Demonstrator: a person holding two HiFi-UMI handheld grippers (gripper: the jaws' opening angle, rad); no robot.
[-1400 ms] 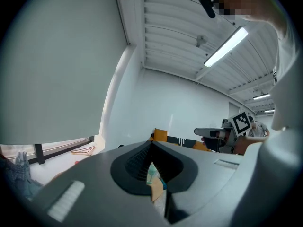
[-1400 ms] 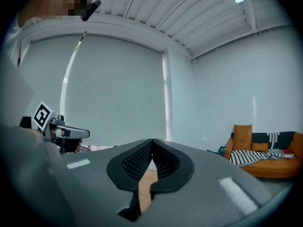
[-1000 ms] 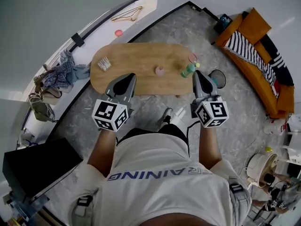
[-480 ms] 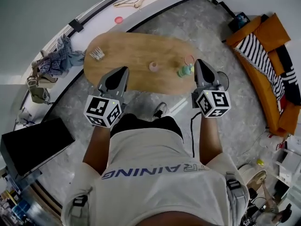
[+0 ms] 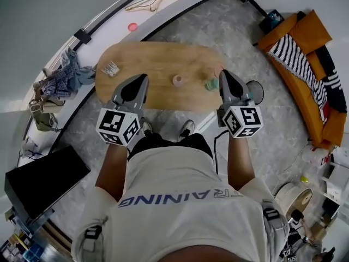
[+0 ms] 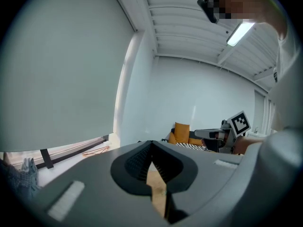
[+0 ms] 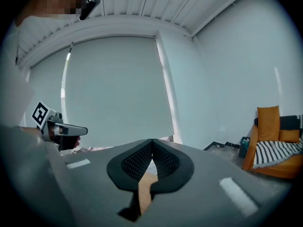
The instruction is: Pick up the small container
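Observation:
A small pink container (image 5: 178, 79) stands near the middle of the oval wooden table (image 5: 158, 59). To its right stands a green bottle (image 5: 211, 83), and a clear glass (image 5: 110, 68) sits at the table's left end. My left gripper (image 5: 143, 78) hangs over the table's near edge, left of the container, shut and empty. On the other side, my right gripper (image 5: 222, 73) is shut and empty too, its tip just right of the bottle. Both gripper views look level across the room, with closed jaws and a strip of tabletop below them; the container is hidden there.
An orange sofa (image 5: 319, 34) with a striped blanket lines the right side. A heap of clothes (image 5: 62, 76) lies left of the table, with a hanger (image 5: 146, 3) and a pink disc (image 5: 132, 27) on the ledge behind. A black box (image 5: 41, 182) stands at lower left.
The head view has swung a little. Both grippers stay shut over the table's near edge, and the right one now sits closer to the green bottle.

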